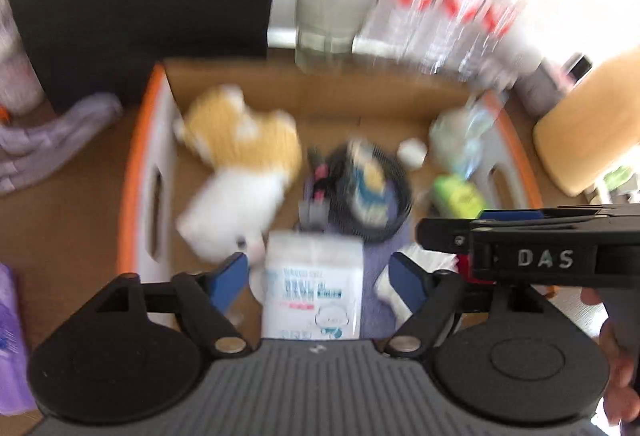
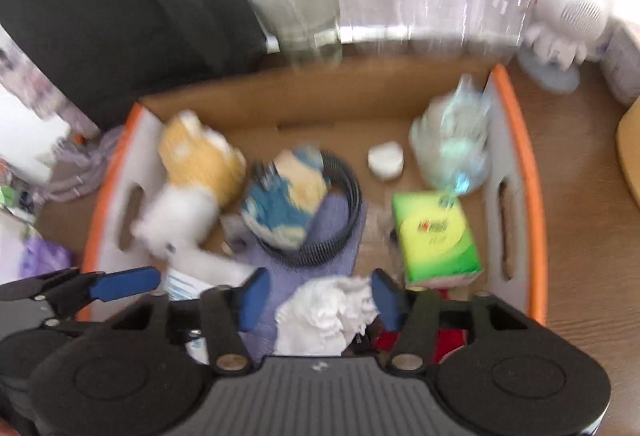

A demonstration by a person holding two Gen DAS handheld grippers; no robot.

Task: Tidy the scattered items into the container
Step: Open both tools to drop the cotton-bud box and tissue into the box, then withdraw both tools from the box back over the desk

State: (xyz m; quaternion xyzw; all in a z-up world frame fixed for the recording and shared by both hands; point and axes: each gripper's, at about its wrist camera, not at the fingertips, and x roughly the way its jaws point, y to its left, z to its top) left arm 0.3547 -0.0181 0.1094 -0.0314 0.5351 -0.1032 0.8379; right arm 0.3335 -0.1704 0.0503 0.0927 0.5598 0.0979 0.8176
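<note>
Wooden table [image 2: 580, 236], orange-rimmed cardboard box [image 2: 534, 195]

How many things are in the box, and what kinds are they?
Plush toys: 1
Green tissue boxes: 1
White wipes packs: 1
Crumpled white tissues: 1
Clear plastic bags: 1
Small white jars: 1
Black coiled belts: 1
Blue and yellow bundles: 1
Total: 8 that I can make out; the blur may hide more.

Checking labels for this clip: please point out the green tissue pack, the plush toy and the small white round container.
green tissue pack [image 2: 436, 236], right wrist view, its top face.
plush toy [image 2: 200, 159], right wrist view, its yellow body.
small white round container [image 2: 385, 159], right wrist view, its top.
</note>
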